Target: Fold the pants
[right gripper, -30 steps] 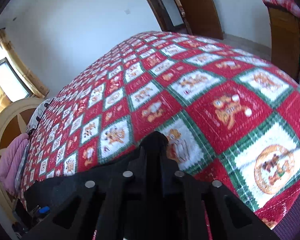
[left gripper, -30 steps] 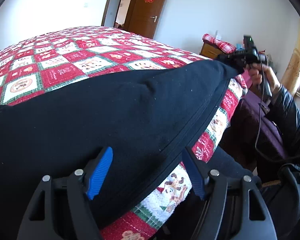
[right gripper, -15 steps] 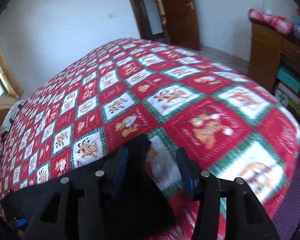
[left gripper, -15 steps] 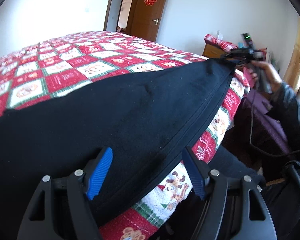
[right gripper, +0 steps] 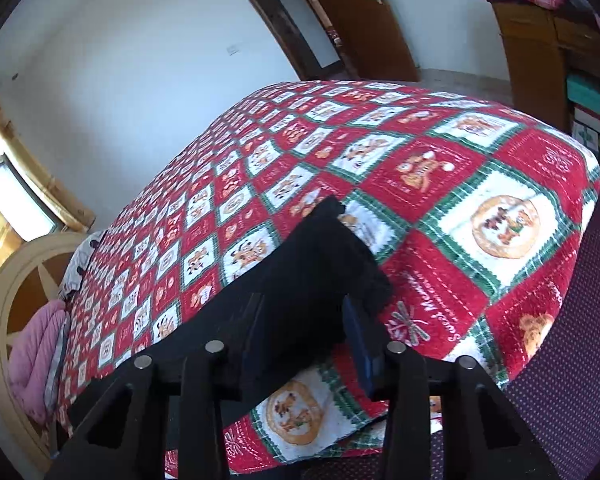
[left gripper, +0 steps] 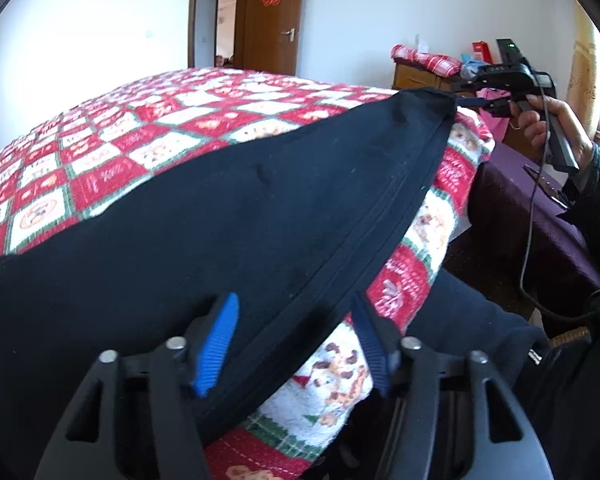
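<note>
Two grippers: both just closing, neither pressing cloth.
Left gripper [left gripper: 294,340]: jaws apart around the seam edge of the black pants [left gripper: 220,220].
Right gripper [right gripper: 306,340]: unclenched at the pants' corner (its hand [left gripper: 556,124] shows only in the left view).
Pants: flat on the checked bedspread [right gripper: 440,200].
Right view only: pink pillow [right gripper: 32,352].

The pants [left gripper: 228,216] are matt black cloth, soft, flecked with pale lint and edged by a raised stitched seam; the bedspread [right gripper: 452,200] is a fuzzy, towel-like printed fabric; the left gripper [left gripper: 296,340] is matt black plastic with ribbed blue pads and dull metal pins; the door [left gripper: 276,20] is smooth, faintly glossy brown wood.
</note>
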Demonstrator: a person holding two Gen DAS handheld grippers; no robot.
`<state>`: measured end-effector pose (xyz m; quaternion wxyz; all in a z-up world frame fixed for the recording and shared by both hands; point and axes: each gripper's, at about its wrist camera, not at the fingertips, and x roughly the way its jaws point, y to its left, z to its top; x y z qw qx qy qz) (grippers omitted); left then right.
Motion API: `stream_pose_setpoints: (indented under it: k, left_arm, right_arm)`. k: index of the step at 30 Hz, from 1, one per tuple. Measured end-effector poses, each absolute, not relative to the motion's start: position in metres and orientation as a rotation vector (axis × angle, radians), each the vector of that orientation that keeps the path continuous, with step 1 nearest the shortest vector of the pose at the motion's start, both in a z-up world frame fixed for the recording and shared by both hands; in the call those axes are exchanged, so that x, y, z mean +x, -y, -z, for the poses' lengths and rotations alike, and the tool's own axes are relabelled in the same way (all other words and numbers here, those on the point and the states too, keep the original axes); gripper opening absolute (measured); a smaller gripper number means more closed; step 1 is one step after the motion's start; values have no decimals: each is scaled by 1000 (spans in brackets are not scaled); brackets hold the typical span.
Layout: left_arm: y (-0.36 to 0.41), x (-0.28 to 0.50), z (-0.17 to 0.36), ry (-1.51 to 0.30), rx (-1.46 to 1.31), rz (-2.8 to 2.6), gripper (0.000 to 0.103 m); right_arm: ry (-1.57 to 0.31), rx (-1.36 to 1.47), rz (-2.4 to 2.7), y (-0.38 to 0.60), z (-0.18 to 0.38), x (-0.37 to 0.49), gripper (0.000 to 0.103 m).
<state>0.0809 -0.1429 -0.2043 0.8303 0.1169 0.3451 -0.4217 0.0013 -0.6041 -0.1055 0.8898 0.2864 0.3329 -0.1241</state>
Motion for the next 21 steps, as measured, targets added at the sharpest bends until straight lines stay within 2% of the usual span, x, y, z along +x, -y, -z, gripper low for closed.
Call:
stream_pose_setpoints:
  k: [8, 10, 12, 14, 15, 17, 21]
  left_arm:
    - [150, 75, 209, -719, 309, 880, 55]
    - [151, 75, 209, -716, 318, 873, 55]
    - [151, 75, 207, -712, 325, 852, 47]
    - [149, 79, 206, -717, 334, 829, 32]
    - [147, 80, 205, -723, 329, 829, 29]
    - [144, 82, 204, -730, 330, 822, 13]
    - [140, 80, 201, -744, 311, 849, 5]
  right_arm:
    - [-711, 609, 252, 608, 126, 9, 40]
    - [-687, 591, 243, 606, 130, 12, 37]
    - [-682, 576, 254, 604, 132, 13, 24]
    - [-682, 573, 239, 602, 131, 13, 15]
    - [-682, 571, 229, 601, 131, 13, 12]
    - [-682, 563, 225, 600, 132, 15, 7]
    - [-682, 558, 223, 598, 133, 15, 4]
